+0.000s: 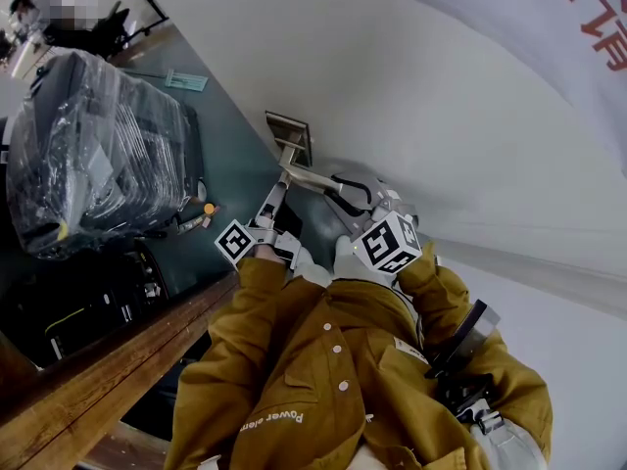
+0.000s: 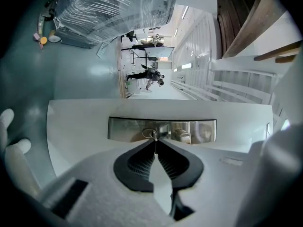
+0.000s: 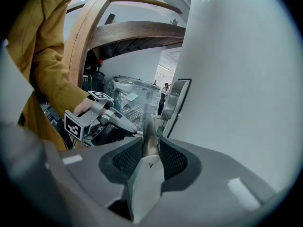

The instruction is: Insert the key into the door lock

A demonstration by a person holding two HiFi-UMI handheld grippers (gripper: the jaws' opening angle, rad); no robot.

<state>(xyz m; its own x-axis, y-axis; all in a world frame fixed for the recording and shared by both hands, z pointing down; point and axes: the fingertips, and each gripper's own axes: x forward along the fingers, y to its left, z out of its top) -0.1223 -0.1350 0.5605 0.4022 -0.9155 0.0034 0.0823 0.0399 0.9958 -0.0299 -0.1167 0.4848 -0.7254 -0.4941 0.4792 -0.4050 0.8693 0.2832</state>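
Key (image 2: 155, 144): thin blade pinched between the closed left gripper (image 2: 155, 140) jaws, tip at the lock plate (image 2: 199, 129) on the door's edge. Right gripper (image 3: 151, 139) clamped on the door handle (image 3: 149, 126). Key's depth in the lock indiscernible.

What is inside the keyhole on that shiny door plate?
A thin key, pinched in the left gripper, meets the keyhole in the lock plate. How far its tip goes in cannot be seen; the lock's inside is hidden.
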